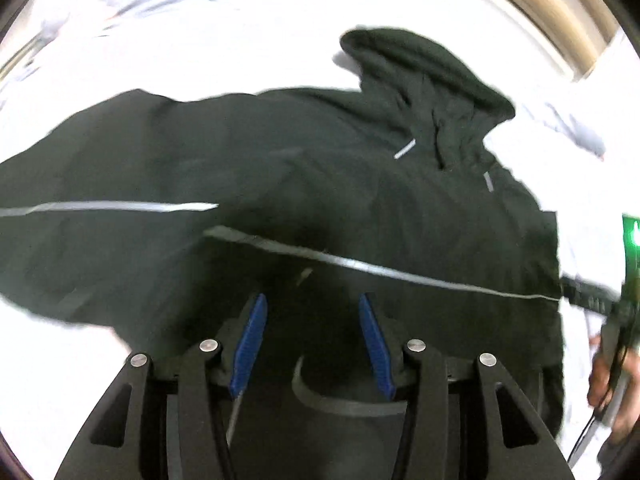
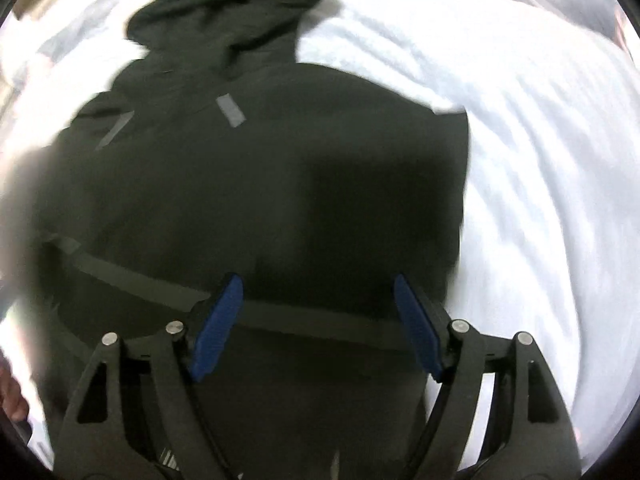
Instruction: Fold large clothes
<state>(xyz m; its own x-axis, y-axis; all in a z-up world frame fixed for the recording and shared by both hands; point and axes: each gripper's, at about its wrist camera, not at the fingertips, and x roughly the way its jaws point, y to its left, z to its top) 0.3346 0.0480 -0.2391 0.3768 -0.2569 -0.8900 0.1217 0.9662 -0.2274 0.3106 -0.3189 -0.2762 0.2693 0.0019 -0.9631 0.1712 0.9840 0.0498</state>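
Your left claw point(image 1: 310, 312) and right claw point(image 2: 318, 296) both gape wide, empty, over the dark hooded jacket point(image 2: 256, 184) spread on the white bedsheet point(image 2: 540, 160).

Dark hooded fabric jacket point(image 2: 248, 184) lies spread on the white rumpled bed sheet point(image 2: 520, 128); its hood point(image 2: 232, 8) toward 12 o'clock, sheet showing at 3 o'clock.

A dark hooded jacket point(image 1: 280, 184) lay spread over the white bedding point(image 1: 240, 32), hood point(image 1: 424, 76) away from the camera. The left gripper point(image 1: 312, 312) hung over its lower part, blue fingers point(image 1: 250, 344) apart, apparently holding nothing.
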